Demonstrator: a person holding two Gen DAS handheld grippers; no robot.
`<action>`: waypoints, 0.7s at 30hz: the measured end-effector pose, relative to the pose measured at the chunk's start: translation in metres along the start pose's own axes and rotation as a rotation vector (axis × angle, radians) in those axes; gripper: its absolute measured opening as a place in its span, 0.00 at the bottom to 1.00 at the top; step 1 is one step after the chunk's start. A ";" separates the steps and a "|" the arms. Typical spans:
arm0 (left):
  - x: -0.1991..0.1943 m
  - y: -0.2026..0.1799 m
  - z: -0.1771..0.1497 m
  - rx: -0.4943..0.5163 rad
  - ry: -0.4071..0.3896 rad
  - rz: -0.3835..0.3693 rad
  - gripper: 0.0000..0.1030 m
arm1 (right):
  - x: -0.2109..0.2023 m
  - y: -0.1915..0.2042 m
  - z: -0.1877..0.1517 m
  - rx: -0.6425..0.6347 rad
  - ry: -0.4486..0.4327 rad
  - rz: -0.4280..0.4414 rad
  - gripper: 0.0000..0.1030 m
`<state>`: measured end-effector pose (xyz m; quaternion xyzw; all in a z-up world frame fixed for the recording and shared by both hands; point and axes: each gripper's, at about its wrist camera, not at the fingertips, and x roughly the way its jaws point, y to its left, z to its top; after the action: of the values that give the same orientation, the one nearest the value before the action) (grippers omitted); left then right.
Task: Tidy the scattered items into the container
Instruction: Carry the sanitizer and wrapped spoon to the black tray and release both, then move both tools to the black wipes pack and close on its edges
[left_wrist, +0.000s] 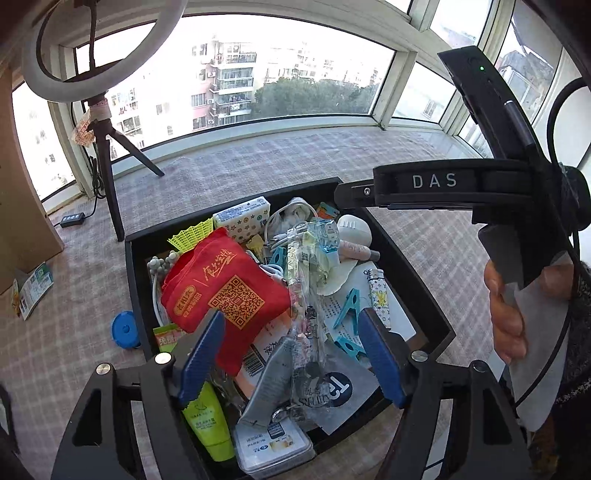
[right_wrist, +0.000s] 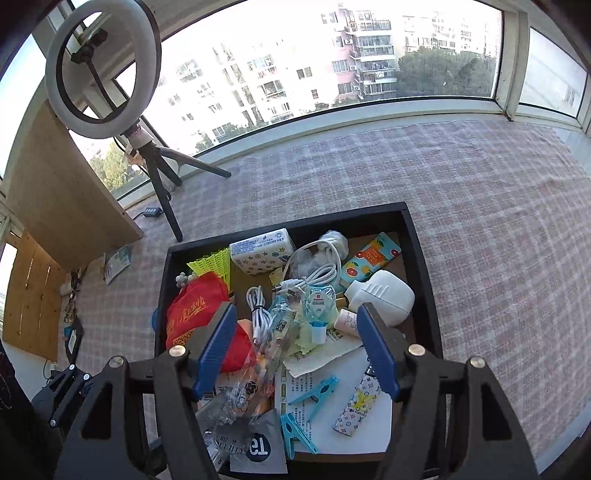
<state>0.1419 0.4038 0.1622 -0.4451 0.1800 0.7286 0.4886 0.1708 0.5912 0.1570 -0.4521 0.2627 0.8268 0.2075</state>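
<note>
A black open box (left_wrist: 410, 273) (right_wrist: 421, 258) sits on the checked cloth and is full of small items: a red pouch (left_wrist: 221, 288) (right_wrist: 192, 310), a tissue pack (left_wrist: 242, 218) (right_wrist: 260, 254), white cables (right_wrist: 314, 273), blue clips (left_wrist: 347, 306) (right_wrist: 314, 393), a patterned lighter (left_wrist: 378, 291) (right_wrist: 356, 406), a green tube (left_wrist: 210, 421). My left gripper (left_wrist: 291, 354) is open and empty above the box's near side. My right gripper (right_wrist: 295, 354) is open and empty over the box; its body shows in the left wrist view (left_wrist: 436, 184).
A blue round lid (left_wrist: 125, 328) lies on the cloth left of the box. A leaflet (left_wrist: 35, 288) (right_wrist: 118, 262) lies further left. A ring light on a tripod (left_wrist: 107, 155) (right_wrist: 162, 184) stands at the back left, beside a wooden board (right_wrist: 66, 206). Windows run along the back.
</note>
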 end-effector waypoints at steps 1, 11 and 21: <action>-0.001 0.004 -0.001 -0.004 0.000 0.007 0.70 | -0.001 0.002 0.000 -0.007 -0.003 0.002 0.65; -0.025 0.088 -0.022 -0.141 -0.025 0.107 0.70 | 0.018 0.065 0.004 -0.117 0.028 0.087 0.65; -0.078 0.231 -0.093 -0.426 -0.057 0.301 0.70 | 0.060 0.195 -0.009 -0.334 0.095 0.235 0.65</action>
<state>-0.0056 0.1905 0.1367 -0.4856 0.0728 0.8267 0.2746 0.0331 0.4403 0.1491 -0.4851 0.1823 0.8550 0.0192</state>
